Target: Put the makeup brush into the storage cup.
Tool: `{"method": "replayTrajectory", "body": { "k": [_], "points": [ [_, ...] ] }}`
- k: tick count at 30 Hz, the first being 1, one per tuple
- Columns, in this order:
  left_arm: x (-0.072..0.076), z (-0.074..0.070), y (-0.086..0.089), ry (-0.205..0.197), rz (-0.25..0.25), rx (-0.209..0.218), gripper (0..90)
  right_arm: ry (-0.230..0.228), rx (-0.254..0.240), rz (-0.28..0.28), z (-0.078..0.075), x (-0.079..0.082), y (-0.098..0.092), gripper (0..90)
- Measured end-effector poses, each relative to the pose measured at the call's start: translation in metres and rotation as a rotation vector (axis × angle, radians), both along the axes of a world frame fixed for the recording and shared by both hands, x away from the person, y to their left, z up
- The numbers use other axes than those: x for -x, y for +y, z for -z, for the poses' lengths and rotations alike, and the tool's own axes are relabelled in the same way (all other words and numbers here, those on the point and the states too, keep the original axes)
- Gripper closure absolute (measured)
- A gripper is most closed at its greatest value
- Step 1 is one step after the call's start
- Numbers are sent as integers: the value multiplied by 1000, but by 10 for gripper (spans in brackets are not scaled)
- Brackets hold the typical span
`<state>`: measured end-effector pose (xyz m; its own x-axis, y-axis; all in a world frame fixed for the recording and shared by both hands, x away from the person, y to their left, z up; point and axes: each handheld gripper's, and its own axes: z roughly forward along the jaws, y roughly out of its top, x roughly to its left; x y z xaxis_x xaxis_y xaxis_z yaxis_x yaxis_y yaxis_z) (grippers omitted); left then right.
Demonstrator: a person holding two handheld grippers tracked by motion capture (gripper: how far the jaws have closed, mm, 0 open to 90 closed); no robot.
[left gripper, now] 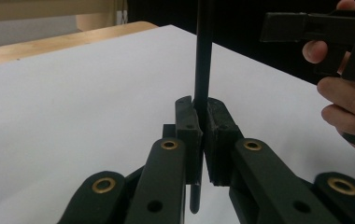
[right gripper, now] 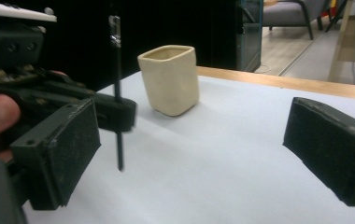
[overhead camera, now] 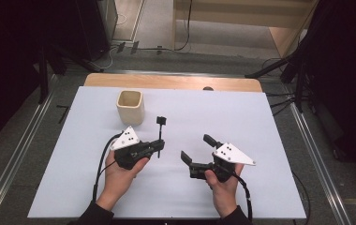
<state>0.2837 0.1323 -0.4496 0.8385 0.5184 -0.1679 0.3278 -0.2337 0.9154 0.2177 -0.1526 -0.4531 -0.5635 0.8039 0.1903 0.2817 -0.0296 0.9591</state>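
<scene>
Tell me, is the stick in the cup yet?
Not yet. Done: the left claw has pinched the thin black stick and holds it upright above the table. The right claw is open and empty. Left: probably carrying the stick to the cream cup.

A cream cup stands upright on the white surface, near the far left part. It has a square mouth and rounded corners. The surface has a wooden edge along its far side. The floor around it is grey, with metal rails on both sides. Black cables lie on the floor behind.
</scene>
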Motion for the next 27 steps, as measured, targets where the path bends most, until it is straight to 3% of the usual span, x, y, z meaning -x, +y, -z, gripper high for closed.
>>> {"method": "replayTrajectory", "body": {
  "k": [8, 14, 18, 27],
  "points": [
    [-7, -6, 17, -21, -49, 16, 860, -5, 41, 25, 6, 1, -20, 21],
    [-10, -11, 26, -29, -74, 26, 860, 12, 38, 29, 13, 2, -33, 6],
    [-15, -14, 32, -37, -92, 28, 860, 15, 80, 40, 23, 3, -46, 0],
    [-24, -20, 41, -47, -117, 35, 860, 16, 86, 78, 29, 9, -69, 0]
  ]
}}
